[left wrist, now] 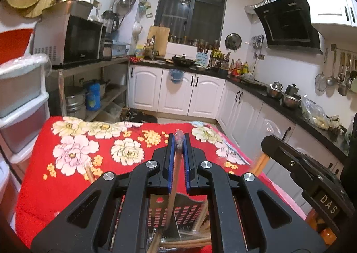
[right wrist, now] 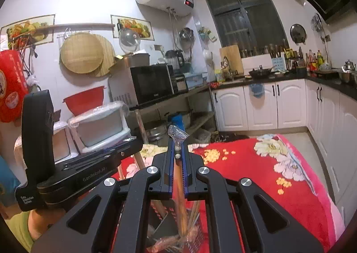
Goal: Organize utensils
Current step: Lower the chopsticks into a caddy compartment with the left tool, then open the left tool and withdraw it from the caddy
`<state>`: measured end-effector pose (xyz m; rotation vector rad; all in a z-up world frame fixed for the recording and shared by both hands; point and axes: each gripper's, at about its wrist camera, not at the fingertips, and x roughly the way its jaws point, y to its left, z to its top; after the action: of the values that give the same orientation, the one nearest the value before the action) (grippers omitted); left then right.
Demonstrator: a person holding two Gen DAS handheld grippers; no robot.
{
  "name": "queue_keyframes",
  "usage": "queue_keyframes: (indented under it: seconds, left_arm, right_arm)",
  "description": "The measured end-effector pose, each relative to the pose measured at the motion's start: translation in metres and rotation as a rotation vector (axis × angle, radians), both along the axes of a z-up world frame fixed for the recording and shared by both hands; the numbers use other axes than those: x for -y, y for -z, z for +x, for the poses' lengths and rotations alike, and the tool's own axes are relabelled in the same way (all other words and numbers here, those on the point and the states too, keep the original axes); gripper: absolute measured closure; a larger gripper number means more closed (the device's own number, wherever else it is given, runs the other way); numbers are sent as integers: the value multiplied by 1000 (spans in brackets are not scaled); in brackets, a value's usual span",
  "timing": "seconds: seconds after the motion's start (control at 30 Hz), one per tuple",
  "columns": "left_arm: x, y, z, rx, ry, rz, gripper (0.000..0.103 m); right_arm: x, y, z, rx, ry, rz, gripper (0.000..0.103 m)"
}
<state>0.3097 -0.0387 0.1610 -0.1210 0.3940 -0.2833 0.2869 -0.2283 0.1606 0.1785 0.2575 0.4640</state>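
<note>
Below both tools, a perforated metal utensil holder (left wrist: 178, 212) stands on a worktop covered by a red flowered cloth (left wrist: 73, 177); wooden sticks lean inside it. Beyond the holder the cloth lies bare to its far edge, and its right edge runs close along the white floor cabinets (left wrist: 243, 114), leaving only a narrow strip of floor. On the other side, stacked plastic drawers (left wrist: 20, 105) stand close to the cloth's left edge.

The left tool (left wrist: 178, 139) is closed narrow on a wooden-handled utensil (left wrist: 175, 177) whose clear plastic-wrapped tip pokes out past the blue pads. Its long axis runs along the fingers, handle dropping back towards the holder. The right tool (right wrist: 178, 141) likewise pinches a wooden-handled utensil (right wrist: 179, 186), its ribbed clear end fanned out beyond the fingertips and its shaft slanting down into the holder.

Only the right wrist view shows the left tool's black body from the side, with part of a hand under it, and round bamboo trays on the wall. The left wrist view alone shows ladles hanging along the right-hand wall.
</note>
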Motion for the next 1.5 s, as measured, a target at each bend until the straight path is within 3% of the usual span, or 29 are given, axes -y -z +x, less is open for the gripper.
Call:
queue_keyframes:
  seconds: [0.37,0.43,0.53,0.67,1.03,1.5]
  left_arm:
    - [-10,13,-7,-62,-6,-11,100]
    - [-13,12,-9,-78,-4,-18,94]
    - [-17,12,-16,-88,-8,-23,85]
    - [-21,10,-26,-99,-7,-29,82]
    - [-28,11,-68,-116,7,-28,55]
    - [-46,45,-123,-164,-22,-38,23]
  right_arm:
    - [5,13,-8,-62,-18,-3,96]
    - [6,14,-10,-71,-20,-7,95]
    - [8,14,-15,-82,-25,-5,84]
    - [10,13,-23,-85,-31,-12,80]
    - [10,15,-58,-86,-58,-45,61]
    - [0,47,-103,-125,-78,-123,38]
